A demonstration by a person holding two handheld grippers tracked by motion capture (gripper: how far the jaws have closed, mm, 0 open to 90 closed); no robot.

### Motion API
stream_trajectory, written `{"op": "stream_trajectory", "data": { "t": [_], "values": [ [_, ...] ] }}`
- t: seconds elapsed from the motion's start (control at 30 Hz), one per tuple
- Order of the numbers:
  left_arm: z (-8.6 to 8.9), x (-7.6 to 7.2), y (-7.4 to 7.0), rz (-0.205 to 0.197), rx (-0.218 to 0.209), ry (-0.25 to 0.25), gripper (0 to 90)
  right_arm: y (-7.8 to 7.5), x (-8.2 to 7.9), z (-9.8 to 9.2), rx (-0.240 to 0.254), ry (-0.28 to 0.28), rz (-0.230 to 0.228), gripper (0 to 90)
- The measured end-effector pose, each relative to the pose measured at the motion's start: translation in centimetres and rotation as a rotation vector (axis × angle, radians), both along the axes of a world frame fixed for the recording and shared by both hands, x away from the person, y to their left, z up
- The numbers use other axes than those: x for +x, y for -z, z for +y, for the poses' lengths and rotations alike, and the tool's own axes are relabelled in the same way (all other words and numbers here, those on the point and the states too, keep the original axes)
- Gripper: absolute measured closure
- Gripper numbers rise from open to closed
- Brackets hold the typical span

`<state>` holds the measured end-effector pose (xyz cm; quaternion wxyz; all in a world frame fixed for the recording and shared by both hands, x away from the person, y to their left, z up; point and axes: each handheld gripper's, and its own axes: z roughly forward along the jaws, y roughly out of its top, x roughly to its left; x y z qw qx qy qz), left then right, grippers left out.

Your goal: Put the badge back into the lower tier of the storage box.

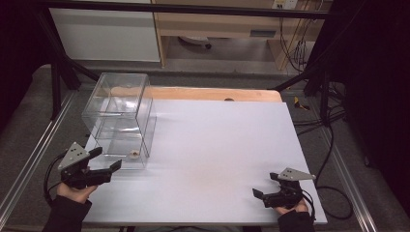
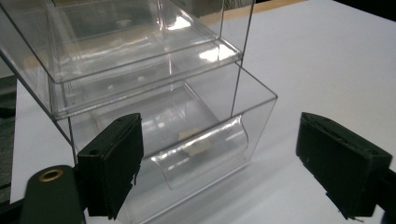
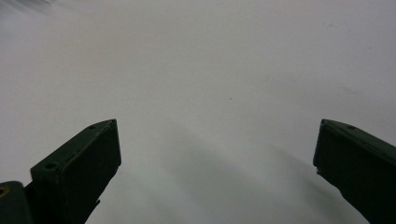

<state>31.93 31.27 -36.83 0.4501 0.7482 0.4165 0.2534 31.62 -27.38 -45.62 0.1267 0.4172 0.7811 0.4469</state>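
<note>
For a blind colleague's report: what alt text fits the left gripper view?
A clear plastic drawer unit stands on a white table, its bottom drawer pulled partly out. The left gripper faces the drawer with jaws wide apart, holding nothing.

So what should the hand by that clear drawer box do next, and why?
Probably ease the left gripper back from the clear drawer box. Its jaws stand open with nothing between them, the bottom drawer is already pulled out, and a small pale item lies inside it, ready to be reached.
</note>
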Motion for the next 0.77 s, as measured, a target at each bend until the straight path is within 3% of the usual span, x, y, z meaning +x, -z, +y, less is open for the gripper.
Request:
{"op": "stream_trajectory", "data": {
  "t": [0.2, 0.27, 0.47, 0.77],
  "values": [
    [0.5, -1.3, 1.6, 0.011, 0.005, -0.007, 12.8, 0.0, 0.0, 0.0, -0.001, -0.001, 0.002, 1.4],
    [0.7, -1.4, 2.4, 0.005, 0.007, 0.017, 12.0, 0.0, 0.0, 0.0, -0.001, -0.001, 0.000, 1.3],
    [0.3, -2.0, 4.5, 0.057, 0.039, 0.025, 11.0, 0.0, 0.0, 0.0, -0.002, -0.001, 0.003, 1.3],
    [-0.6, -1.7, 5.8, 0.106, 0.071, 0.047, 10.0, 0.0, 0.0, 0.0, -0.003, -0.003, 0.001, 1.0]
  ]
}}
